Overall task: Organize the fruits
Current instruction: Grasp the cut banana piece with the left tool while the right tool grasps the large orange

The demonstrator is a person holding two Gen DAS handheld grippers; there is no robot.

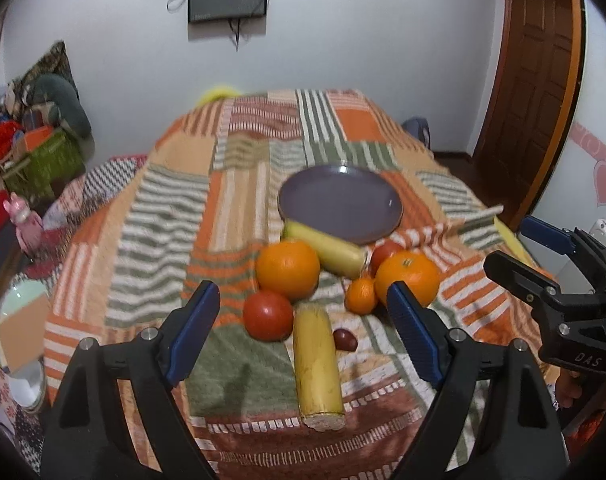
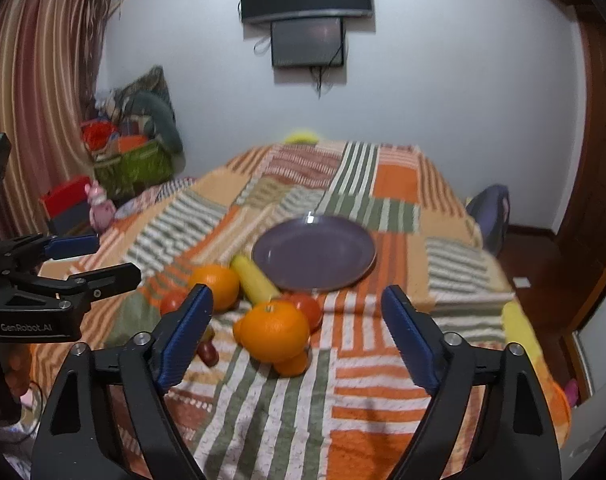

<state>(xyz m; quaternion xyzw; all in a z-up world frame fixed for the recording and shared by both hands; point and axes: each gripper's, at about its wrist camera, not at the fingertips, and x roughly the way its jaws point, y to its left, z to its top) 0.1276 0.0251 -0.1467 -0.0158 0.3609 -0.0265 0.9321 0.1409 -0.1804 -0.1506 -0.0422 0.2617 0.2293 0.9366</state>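
- The fruits lie bunched on the patchwork cloth (image 1: 163, 216), just in front of the purple plate (image 1: 339, 204)
- Near banana (image 1: 317, 364) points toward the camera, a tomato (image 1: 267, 315) touching its left side, a small dark red fruit (image 1: 345, 339) just to its right
- Big orange (image 1: 287, 269) sits behind the tomato; second orange (image 1: 407, 277) and a small mandarin (image 1: 361, 295) sit right
- Left gripper (image 1: 303, 316) hangs spread wide, empty, above the fruit
- Right gripper (image 2: 297, 322) likewise released, holding nothing

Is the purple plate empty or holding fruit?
Empty. The purple plate shows bare surface in both views; all fruit lies on the blanket beside it.
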